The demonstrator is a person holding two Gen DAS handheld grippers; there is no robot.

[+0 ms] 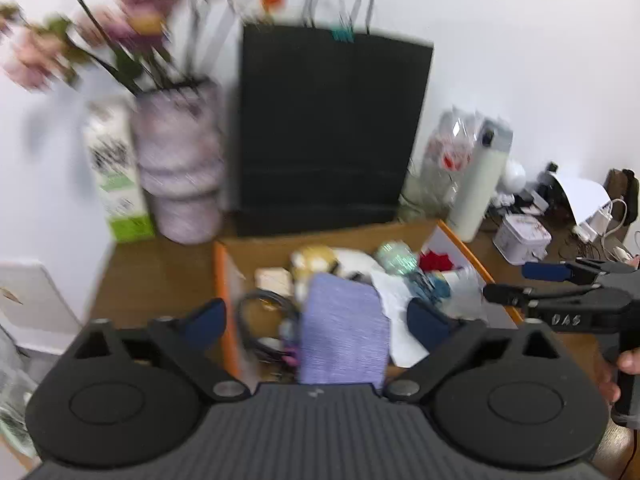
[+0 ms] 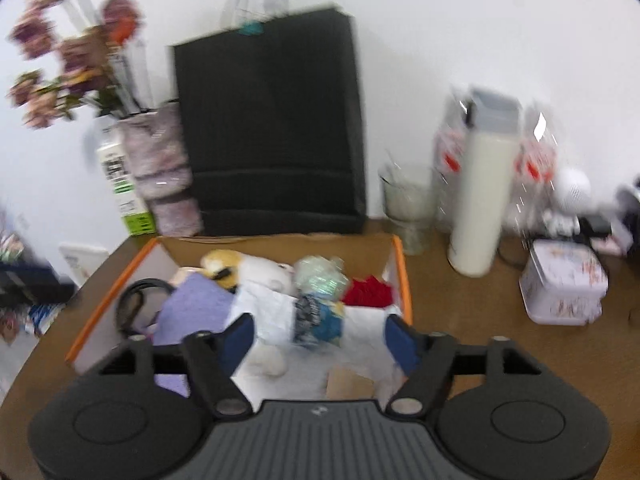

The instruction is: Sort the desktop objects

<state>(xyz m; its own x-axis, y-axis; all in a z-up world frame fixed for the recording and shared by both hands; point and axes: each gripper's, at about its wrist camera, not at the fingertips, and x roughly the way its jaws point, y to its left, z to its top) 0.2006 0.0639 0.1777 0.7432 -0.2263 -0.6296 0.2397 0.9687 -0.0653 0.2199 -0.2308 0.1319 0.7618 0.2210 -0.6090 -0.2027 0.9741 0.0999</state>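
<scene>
An orange-edged cardboard box (image 1: pixel 220 276) (image 2: pixel 402 264) sits on the brown desk, full of mixed items: a purple cloth (image 1: pixel 344 332) (image 2: pixel 192 312), a white plush toy (image 2: pixel 264 276), a black cable (image 2: pixel 134 300), a red item (image 2: pixel 368 292), a shiny wrapped ball (image 2: pixel 320 276). My left gripper (image 1: pixel 316 320) is open above the purple cloth, holding nothing. My right gripper (image 2: pixel 320 338) is open above the box's near side, empty. It also shows in the left wrist view (image 1: pixel 508 282), at the right. Both views are blurred.
A black paper bag (image 1: pixel 332 132) (image 2: pixel 272 120) stands behind the box. A vase of flowers (image 1: pixel 180 164) and a green-white carton (image 1: pixel 116 172) stand to the left. A white bottle (image 2: pixel 484 196), a glass (image 2: pixel 408 204) and a white tin (image 2: pixel 564 284) stand to the right.
</scene>
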